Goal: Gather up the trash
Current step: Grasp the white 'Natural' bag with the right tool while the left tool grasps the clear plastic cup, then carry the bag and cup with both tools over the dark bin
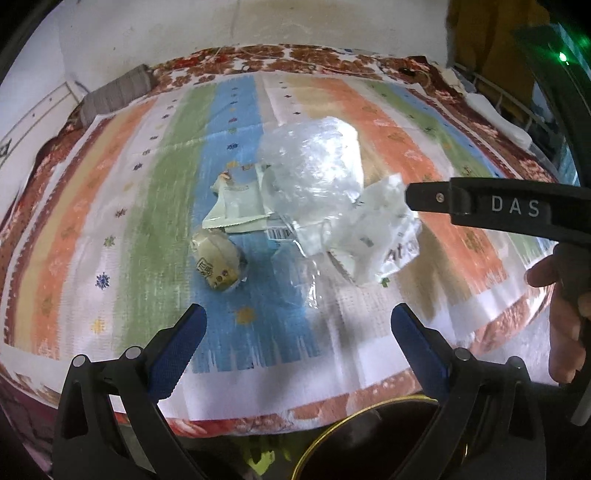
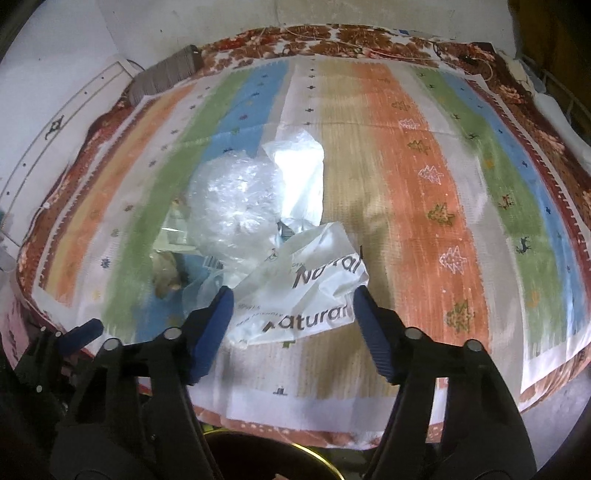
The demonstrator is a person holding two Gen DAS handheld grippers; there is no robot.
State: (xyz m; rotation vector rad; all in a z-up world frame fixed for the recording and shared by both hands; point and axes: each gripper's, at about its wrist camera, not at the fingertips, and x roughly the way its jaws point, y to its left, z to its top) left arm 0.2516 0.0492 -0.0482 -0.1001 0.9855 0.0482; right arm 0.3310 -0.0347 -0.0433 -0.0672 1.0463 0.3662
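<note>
A heap of trash lies on a striped cloth (image 1: 147, 206). It holds a crumpled clear plastic bag (image 1: 314, 170), a white printed bag (image 1: 373, 236), a pale flat wrapper (image 1: 236, 206) and a crumpled beige wrapper (image 1: 218, 262). My left gripper (image 1: 299, 317) is open and empty, short of the heap. My right gripper (image 2: 293, 301) is open, its fingertips on either side of the white printed bag (image 2: 303, 288), not closed on it. The clear bag (image 2: 236, 206) lies beyond it. The right gripper's side (image 1: 480, 206) shows at the right of the left wrist view.
A dark round bin with a gold rim (image 1: 369, 439) sits below the cloth's near edge; it also shows in the right wrist view (image 2: 266, 458). A grey cushion (image 1: 114, 92) lies at the far left corner. A white wall (image 1: 147, 33) stands behind.
</note>
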